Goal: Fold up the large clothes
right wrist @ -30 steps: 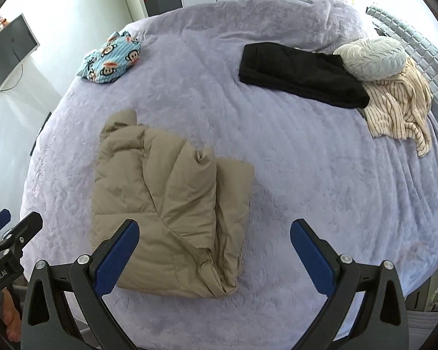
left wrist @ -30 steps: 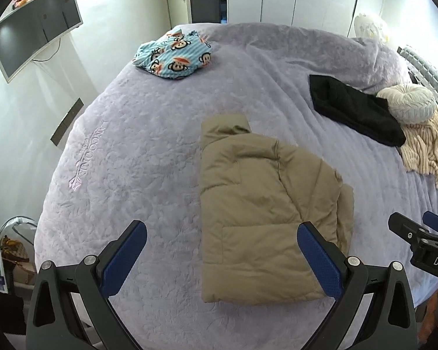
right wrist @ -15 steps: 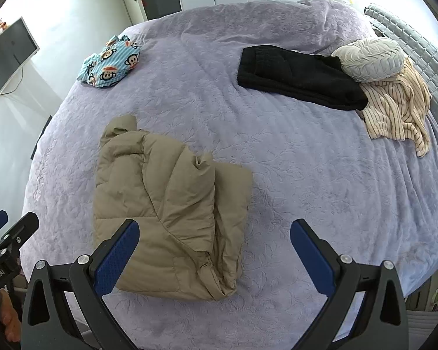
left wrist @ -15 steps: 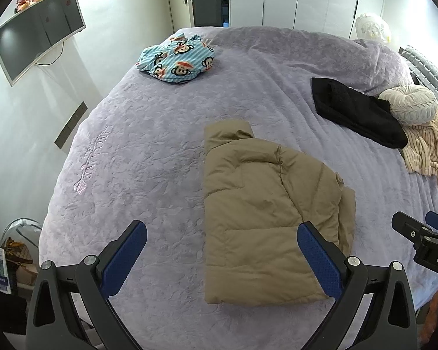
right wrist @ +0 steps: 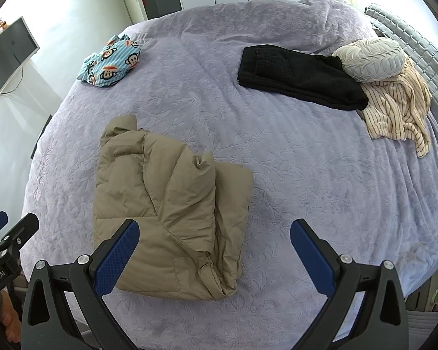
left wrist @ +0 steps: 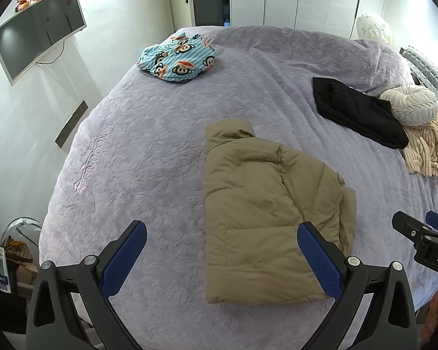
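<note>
A tan puffer jacket lies folded on the lilac bedspread, near the bed's front edge; it also shows in the right wrist view. My left gripper is open and empty, held above the bed's front edge, its right finger over the jacket's lower right part. My right gripper is open and empty, its left finger over the jacket's lower left part. The right gripper's tip shows at the right edge of the left wrist view. Neither gripper touches the jacket.
A folded black garment, a round grey cushion and a striped cream garment lie at the right. A blue monkey-print garment lies at the far left. A wall TV hangs left of the bed.
Both grippers have drawn back and up a little from the bed, so the jacket sits slightly farther away. The jacket has not moved.
</note>
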A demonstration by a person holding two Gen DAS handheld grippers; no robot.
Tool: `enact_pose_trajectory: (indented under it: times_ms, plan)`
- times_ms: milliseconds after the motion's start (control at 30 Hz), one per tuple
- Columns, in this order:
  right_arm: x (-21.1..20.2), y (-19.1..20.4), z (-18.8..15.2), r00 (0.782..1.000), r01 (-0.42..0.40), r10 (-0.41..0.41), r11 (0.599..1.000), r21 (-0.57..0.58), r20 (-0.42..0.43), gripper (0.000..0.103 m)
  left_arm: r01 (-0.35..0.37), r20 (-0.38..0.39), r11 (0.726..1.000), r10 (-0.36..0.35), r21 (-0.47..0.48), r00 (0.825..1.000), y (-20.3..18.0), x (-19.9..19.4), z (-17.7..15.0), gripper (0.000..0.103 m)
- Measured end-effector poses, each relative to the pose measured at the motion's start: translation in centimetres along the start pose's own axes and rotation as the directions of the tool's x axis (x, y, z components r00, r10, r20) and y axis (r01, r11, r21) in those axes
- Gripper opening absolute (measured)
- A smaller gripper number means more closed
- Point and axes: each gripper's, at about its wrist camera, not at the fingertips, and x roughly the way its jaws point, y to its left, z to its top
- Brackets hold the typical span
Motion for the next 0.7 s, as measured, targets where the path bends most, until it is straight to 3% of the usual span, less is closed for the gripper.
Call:
enact_pose_trajectory:
  times_ms: [700]
  plan:
    - [-0.03,-0.06,0.01,1.000,0.000,0.000,1.000,0.001,0.000,0.103,-0.004,-0.003,1.000,0.004,-0.006,1.000,-0.01,-0.01,-0.22,0.103]
